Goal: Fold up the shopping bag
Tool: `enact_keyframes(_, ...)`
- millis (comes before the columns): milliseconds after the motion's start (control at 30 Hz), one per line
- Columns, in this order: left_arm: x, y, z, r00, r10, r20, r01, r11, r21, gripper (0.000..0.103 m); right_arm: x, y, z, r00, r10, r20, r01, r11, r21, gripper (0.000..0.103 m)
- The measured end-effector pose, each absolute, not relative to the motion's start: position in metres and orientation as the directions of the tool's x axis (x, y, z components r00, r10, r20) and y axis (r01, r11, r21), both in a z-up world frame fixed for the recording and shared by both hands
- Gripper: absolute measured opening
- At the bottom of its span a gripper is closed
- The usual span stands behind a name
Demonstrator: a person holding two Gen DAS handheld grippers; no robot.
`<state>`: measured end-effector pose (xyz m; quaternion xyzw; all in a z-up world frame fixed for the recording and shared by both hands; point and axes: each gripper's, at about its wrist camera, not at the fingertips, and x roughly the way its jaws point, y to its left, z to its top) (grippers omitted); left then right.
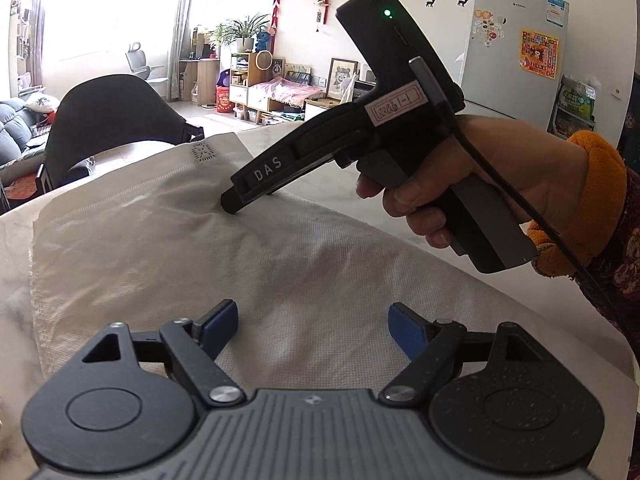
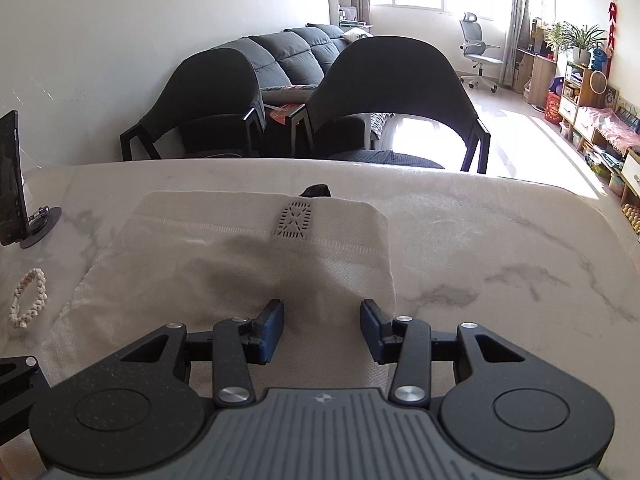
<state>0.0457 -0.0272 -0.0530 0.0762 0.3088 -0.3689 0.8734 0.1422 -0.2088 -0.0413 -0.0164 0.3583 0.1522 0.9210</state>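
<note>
white non-woven shopping bag lies flat on the marble surface, partly folded, its stitched handle patch toward the far edge. my left hand-held gripper hovers over the near part of the bag, pads wide apart with nothing between them. my right hand-held gripper sits low by the bag's right edge, half open, only flat fabric showing in the gap; i see no pinch. risk as i judge it: the fabric is thin and slick on marble, so closing could grab one layer, or drag the whole bag and skew the fold. the beaded bracelet lies just left of it.
</note>
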Motion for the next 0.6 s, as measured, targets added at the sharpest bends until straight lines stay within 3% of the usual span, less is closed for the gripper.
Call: enact_keyframes(600,0.044,-0.029,-0.058,0.526,-0.606,-0.597,0.7,0.707,-0.101,0.086,0.157,-0.201,-0.049,0.73,0.305,-0.611,-0.367,0.93,0.025,0.049)
